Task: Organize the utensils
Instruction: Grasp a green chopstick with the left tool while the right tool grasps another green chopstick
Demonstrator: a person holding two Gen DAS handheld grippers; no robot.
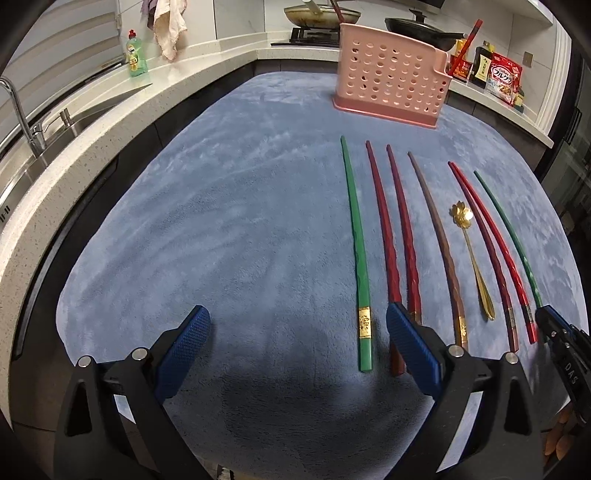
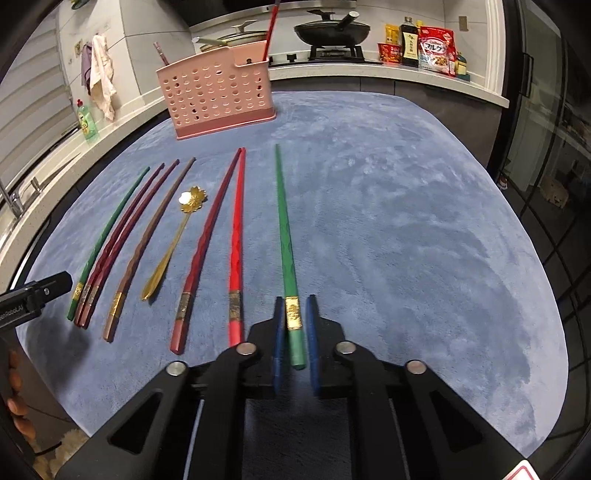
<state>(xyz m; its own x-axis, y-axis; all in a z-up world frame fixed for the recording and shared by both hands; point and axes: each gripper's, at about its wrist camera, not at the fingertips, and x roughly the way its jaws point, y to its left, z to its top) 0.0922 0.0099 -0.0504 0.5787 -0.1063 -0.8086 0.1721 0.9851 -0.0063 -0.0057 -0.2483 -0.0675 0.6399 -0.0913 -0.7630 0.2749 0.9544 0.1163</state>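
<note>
Several chopsticks lie side by side on a blue mat (image 1: 221, 221): green, dark red, brown and bright red ones, plus a gold flower spoon (image 1: 469, 251). A pink perforated utensil holder (image 1: 391, 85) stands at the far end and holds a red chopstick. My left gripper (image 1: 297, 332) is open and empty, low over the mat; a green chopstick (image 1: 356, 251) lies between its fingers near the right one. My right gripper (image 2: 295, 325) has its blue fingers narrowly apart around the thick end of another green chopstick (image 2: 286, 236), which still lies on the mat. The spoon also shows in the right wrist view (image 2: 173, 236).
A pale stone counter (image 1: 92, 122) wraps around the mat, with a sink and faucet (image 1: 22, 118) at left and a green soap bottle (image 1: 136, 55). Pans sit on a stove (image 2: 332, 33) at the back. Sauce bottles and a cereal bag (image 2: 436, 50) stand at the right.
</note>
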